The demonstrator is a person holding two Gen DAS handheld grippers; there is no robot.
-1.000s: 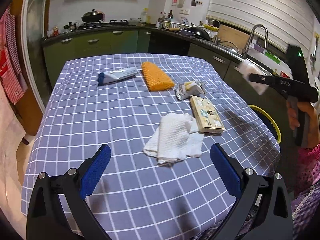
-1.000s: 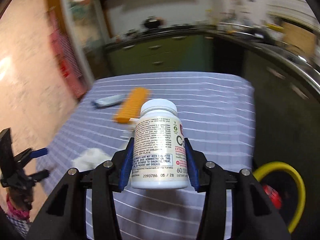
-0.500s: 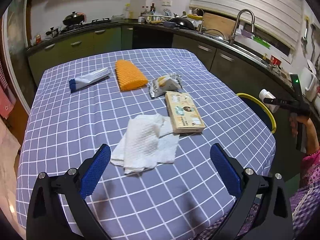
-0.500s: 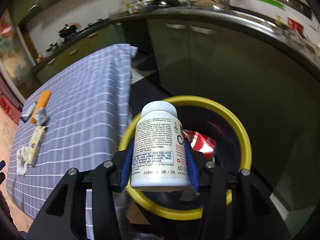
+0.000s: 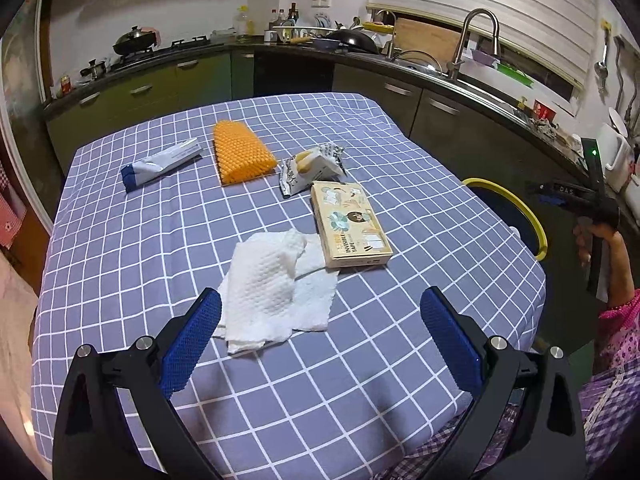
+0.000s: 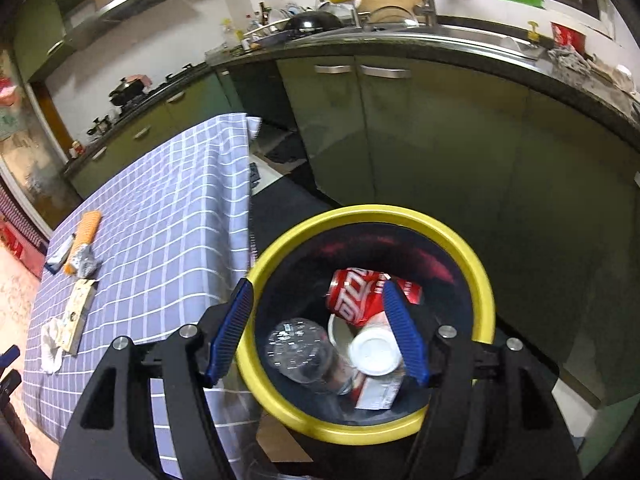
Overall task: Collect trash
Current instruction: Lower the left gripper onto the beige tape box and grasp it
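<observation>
My right gripper [image 6: 320, 336] is open and empty above the yellow-rimmed bin [image 6: 482, 280]. The white pill bottle [image 6: 374, 354] lies in the bin beside a red can [image 6: 358, 294] and a clear plastic bottle [image 6: 308, 354]. My left gripper [image 5: 320, 340] is open and empty above the near table edge. Just ahead of it lies a crumpled white paper towel [image 5: 272, 280]. Beyond are a tape box [image 5: 350, 224], a foil wrapper [image 5: 310, 164], an orange sponge [image 5: 242, 150] and a white-and-blue tube [image 5: 162, 162]. The right gripper [image 5: 560, 194] shows at the far right over the bin [image 5: 520, 212].
The table wears a blue checked cloth [image 5: 120, 240]. The bin stands on the floor by the table's right edge. Green kitchen cabinets [image 6: 440, 140] and a sink counter [image 5: 460, 76] run behind the bin and table.
My right gripper swung from the table over the bin, opened and dropped the pill bottle into it. My left gripper stayed open and shifted a little over the table.
</observation>
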